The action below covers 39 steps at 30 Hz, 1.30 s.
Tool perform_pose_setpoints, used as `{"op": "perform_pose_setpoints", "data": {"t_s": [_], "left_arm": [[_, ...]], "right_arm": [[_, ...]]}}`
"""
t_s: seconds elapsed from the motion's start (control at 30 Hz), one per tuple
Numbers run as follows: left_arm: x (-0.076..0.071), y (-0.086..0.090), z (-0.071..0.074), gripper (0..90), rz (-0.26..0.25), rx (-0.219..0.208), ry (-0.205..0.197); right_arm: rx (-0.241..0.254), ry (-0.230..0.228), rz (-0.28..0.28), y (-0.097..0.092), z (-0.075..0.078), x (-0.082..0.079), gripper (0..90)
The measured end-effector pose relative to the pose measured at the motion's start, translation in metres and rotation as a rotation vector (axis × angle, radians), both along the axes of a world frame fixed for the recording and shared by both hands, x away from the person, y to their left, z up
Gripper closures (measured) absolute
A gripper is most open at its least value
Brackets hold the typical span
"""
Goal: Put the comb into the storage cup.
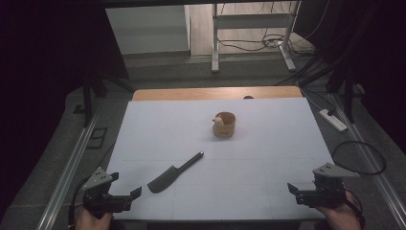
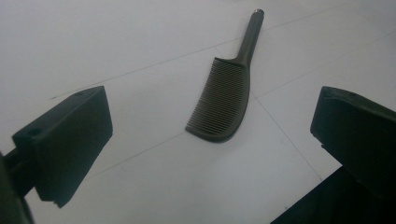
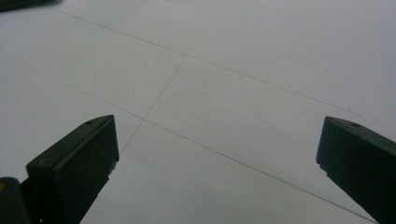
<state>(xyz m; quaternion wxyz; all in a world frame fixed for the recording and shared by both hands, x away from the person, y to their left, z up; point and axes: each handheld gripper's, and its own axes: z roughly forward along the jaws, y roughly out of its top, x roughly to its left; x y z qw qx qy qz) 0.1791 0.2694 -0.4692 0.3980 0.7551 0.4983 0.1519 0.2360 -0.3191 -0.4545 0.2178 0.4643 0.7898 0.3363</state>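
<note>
Your comb [image 1: 174,172] is lying flat on the white table sheet [image 1: 268,158], well short of the small wooden cup [image 1: 224,124] and off to its near left. It is a dark, one-piece comb with a broad, curved toothed blade and a slim round handle. The handle is pointing up toward the cup, while the blade end is sitting farther from it. In the left gripper view the comb [image 2: 224,100] is showing fine, even teeth along its left edge.
</note>
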Motion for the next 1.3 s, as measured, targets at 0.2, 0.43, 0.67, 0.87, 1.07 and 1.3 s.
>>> {"op": "perform_pose_setpoints", "data": {"t_s": [0.2,0.43,0.67,0.87,1.07,1.3], "left_arm": [[0.005,-0.003,-0.001,0.0,-0.001,-0.013,0.017],[0.011,-0.009,0.0,0.0,-0.007,0.0,0.02],[0.022,-0.019,0.0,0.0,-0.036,0.031,0.066],[0.03,-0.024,0.001,0.0,-0.041,0.032,0.073],[0.04,-0.031,0.003,0.0,-0.049,0.053,0.083],[0.052,-0.037,0.004,0.0,-0.061,0.05,0.095]], "right_arm": [[-0.001,0.002,0.001,0.0,0.0,0.0,0.0],[-0.002,0.004,0.001,0.0,0.0,0.001,0.0],[-0.001,0.006,0.008,0.0,0.0,0.001,0.0],[-0.001,0.007,0.011,0.0,0.0,0.001,0.0],[-0.006,0.01,0.018,0.001,0.0,0.001,0.0],[-0.006,0.01,0.021,0.001,-0.001,0.001,0.0]]}}
